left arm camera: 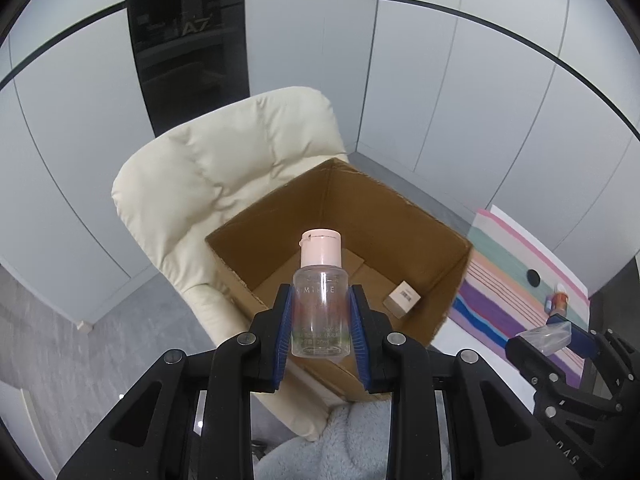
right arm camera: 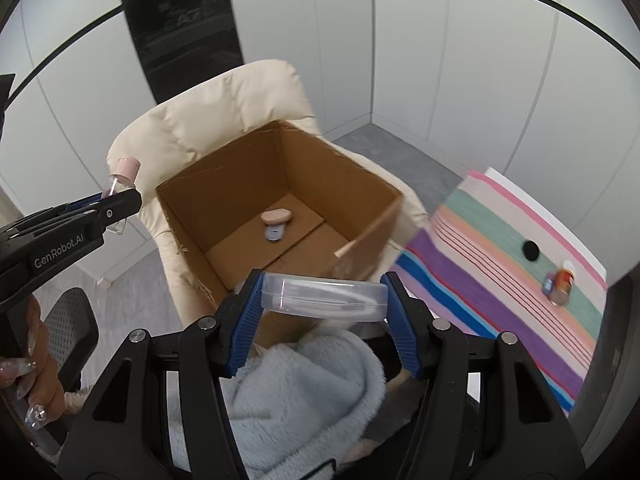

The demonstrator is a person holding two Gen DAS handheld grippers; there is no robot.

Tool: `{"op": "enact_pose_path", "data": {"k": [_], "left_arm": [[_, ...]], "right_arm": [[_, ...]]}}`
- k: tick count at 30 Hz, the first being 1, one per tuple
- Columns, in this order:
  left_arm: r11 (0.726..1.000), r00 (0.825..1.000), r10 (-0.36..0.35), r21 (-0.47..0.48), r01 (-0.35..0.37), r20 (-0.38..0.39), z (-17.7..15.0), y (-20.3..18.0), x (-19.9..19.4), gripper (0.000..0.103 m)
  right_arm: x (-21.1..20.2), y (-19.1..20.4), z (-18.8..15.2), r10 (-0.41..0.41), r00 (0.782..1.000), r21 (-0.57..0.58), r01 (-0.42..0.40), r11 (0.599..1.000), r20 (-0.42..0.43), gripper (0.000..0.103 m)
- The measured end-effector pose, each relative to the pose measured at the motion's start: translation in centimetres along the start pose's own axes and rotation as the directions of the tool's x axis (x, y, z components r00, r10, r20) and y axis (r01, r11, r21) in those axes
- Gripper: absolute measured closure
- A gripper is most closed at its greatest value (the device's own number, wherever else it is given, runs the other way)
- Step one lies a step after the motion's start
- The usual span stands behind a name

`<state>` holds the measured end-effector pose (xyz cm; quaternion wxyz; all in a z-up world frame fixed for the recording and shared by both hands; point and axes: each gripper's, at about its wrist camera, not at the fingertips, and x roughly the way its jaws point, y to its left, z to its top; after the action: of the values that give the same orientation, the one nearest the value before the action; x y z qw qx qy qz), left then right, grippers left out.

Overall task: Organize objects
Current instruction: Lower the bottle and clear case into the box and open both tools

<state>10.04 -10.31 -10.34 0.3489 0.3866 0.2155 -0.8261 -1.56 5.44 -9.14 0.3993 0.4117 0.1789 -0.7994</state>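
Observation:
My left gripper [left arm camera: 321,320] is shut on a clear bottle with a pink cap [left arm camera: 320,280], held upright over the near rim of an open cardboard box [left arm camera: 448,264]. A small tan carton [left arm camera: 402,299] lies on the box floor. My right gripper [right arm camera: 323,300] is shut on a flat clear plastic case [right arm camera: 324,294], held crosswise just in front of the cardboard box [right arm camera: 188,208]. A pink oval item [right arm camera: 276,216] and a grey-blue one [right arm camera: 274,234] lie inside. The left gripper [right arm camera: 116,204] with the bottle [right arm camera: 122,176] shows at the left of the right wrist view.
The box stands on a cream padded armchair [left arm camera: 208,176]. A striped cloth [right arm camera: 500,264] covers a table at the right, with a small jar [right arm camera: 562,284] and a black round thing [right arm camera: 531,249] on it. A fluffy light-blue fabric [right arm camera: 296,392] lies below the grippers. Pale wall panels stand behind.

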Motion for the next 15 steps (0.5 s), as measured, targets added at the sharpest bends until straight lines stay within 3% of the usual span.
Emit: {"op": "enact_pose_path", "data": {"k": [15], "left_arm": [[1.000, 0.998, -0.002, -0.016, 0.001, -0.066, 1.6, -0.8, 5.4, 0.075]], "right_arm": [[4.5, 0.6, 3.1, -0.011, 0.999, -0.047, 0.010, 0.999, -0.034, 0.042]]}}
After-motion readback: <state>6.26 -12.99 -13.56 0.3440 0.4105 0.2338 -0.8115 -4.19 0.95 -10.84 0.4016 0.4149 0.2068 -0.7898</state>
